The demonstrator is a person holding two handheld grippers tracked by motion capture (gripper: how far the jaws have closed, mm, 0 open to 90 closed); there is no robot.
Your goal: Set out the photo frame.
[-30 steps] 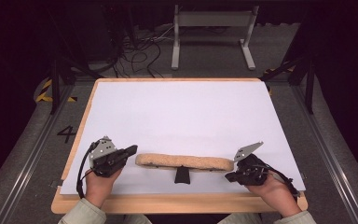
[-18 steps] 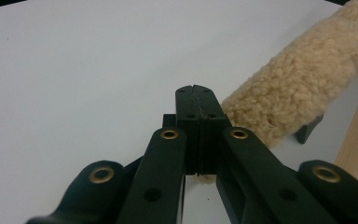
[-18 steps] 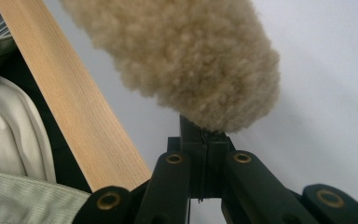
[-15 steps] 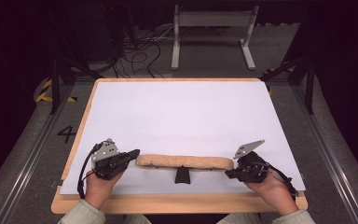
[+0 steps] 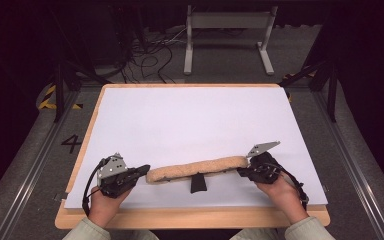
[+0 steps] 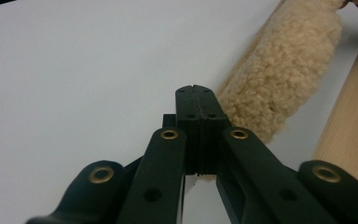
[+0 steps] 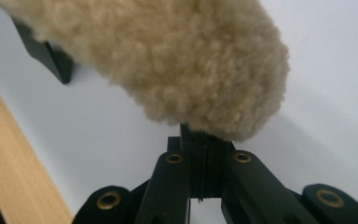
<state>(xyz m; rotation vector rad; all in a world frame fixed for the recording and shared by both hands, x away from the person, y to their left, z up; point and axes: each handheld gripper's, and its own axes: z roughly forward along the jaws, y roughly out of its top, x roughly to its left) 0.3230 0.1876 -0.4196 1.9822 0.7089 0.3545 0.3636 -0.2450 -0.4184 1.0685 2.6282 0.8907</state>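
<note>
A: How far along is it?

B: Early, I'd judge. The fleece roll (image 5: 196, 169) lies on the white sheet (image 5: 195, 120) near the counter's (image 5: 190, 219) front edge, not lifted. Both grippers' jaws are closed, holding nothing: the left gripper (image 5: 142, 170) just beside one end, the right gripper (image 5: 242, 172) against the other.

A: Its long axis?

B: Left to right, the right end slightly farther away.

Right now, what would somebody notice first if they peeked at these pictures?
A long, fluffy tan roll lies across the near part of the white sheet. The left gripper and the right gripper, jaws shut, meet its two ends. A small black piece sits just under its middle.
</note>
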